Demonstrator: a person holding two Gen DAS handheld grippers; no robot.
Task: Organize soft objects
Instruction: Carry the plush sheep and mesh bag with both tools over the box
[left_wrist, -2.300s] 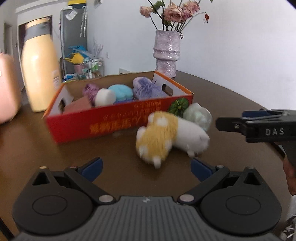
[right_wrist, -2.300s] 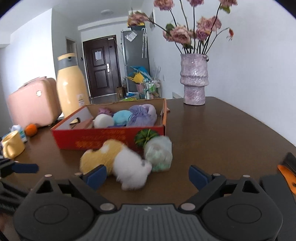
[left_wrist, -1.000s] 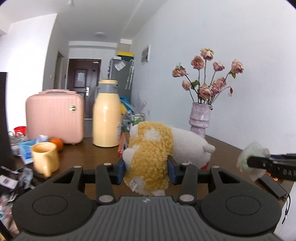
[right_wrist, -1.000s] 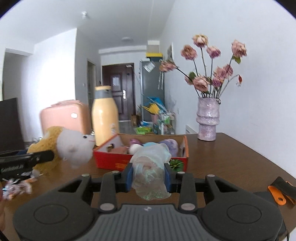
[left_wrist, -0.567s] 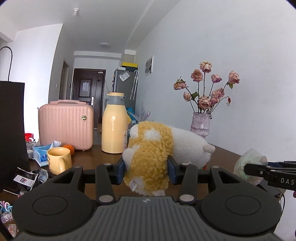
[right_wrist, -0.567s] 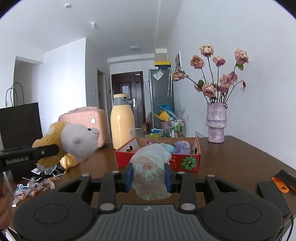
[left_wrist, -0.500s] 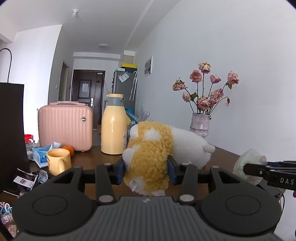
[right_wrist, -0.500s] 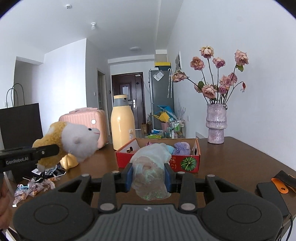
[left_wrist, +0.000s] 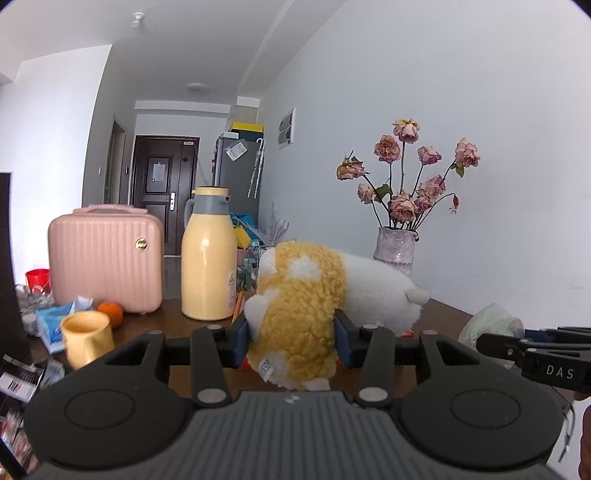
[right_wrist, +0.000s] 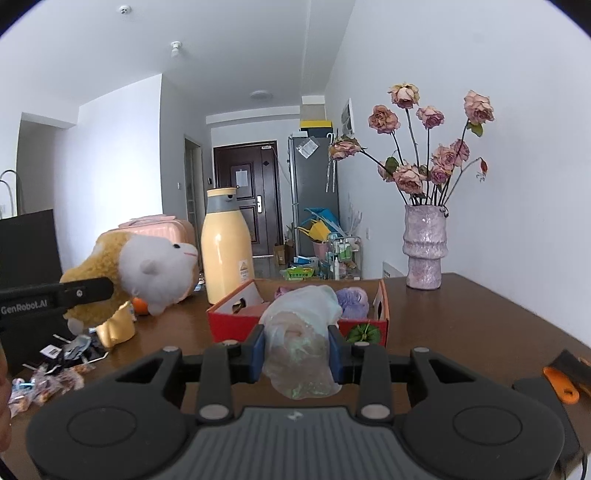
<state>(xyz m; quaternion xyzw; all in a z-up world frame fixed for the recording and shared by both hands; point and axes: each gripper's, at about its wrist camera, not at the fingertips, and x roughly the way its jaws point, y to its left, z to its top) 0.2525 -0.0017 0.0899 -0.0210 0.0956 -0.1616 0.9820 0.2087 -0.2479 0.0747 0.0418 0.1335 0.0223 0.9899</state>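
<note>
The left gripper (left_wrist: 291, 341) is clamped on the plush sheep (left_wrist: 306, 306): both pads press the yellow woolly body, and the white head projects beyond the jaws to the right. The sheep is held in the air, left of the red cardboard box (right_wrist: 295, 325). The right gripper (right_wrist: 295, 349) is clamped on the pale translucent pouch (right_wrist: 301, 343), which sits squarely between the jaws, directly in front of the box. A purple pouch (right_wrist: 352, 299) lies inside the box.

Both wrist views level, facing door; share thermos (left_wrist: 209, 254).
</note>
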